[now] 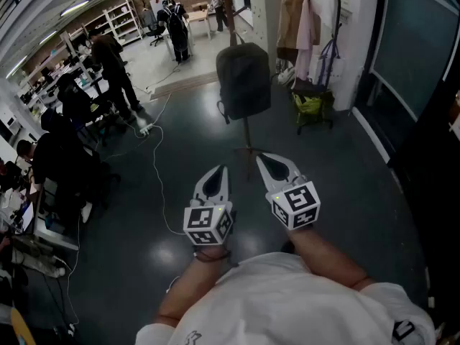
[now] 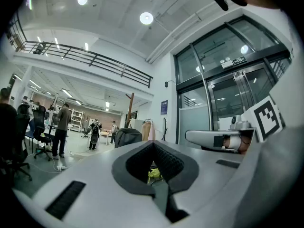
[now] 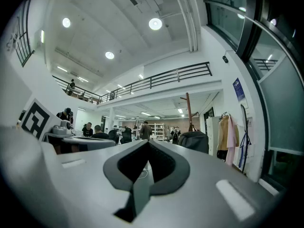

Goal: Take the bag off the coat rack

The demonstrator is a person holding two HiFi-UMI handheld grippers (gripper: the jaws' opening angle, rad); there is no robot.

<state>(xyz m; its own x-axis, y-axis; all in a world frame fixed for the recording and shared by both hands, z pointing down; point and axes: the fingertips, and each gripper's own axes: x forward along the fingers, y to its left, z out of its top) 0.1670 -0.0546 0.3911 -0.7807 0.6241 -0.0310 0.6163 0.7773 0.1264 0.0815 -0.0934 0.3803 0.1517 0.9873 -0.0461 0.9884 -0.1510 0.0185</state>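
A dark grey backpack (image 1: 244,81) hangs on a wooden coat rack (image 1: 231,9) straight ahead; the rack's feet stand on the dark floor just beyond my grippers. The left gripper (image 1: 219,171) and the right gripper (image 1: 264,159) are held side by side, pointing at the rack and well short of the bag. Both are shut with nothing between the jaws. The bag (image 2: 128,137) shows small and far off past the left gripper (image 2: 153,144). It also shows to the right of the right gripper (image 3: 148,142), as a dark backpack (image 3: 194,140).
A second rack with coats (image 1: 305,20) and a yellow-green bag (image 1: 309,106) stands at the right by glass doors (image 1: 410,42). Several people (image 1: 108,63) and desks fill the left side. A white cable (image 1: 154,157) trails across the floor.
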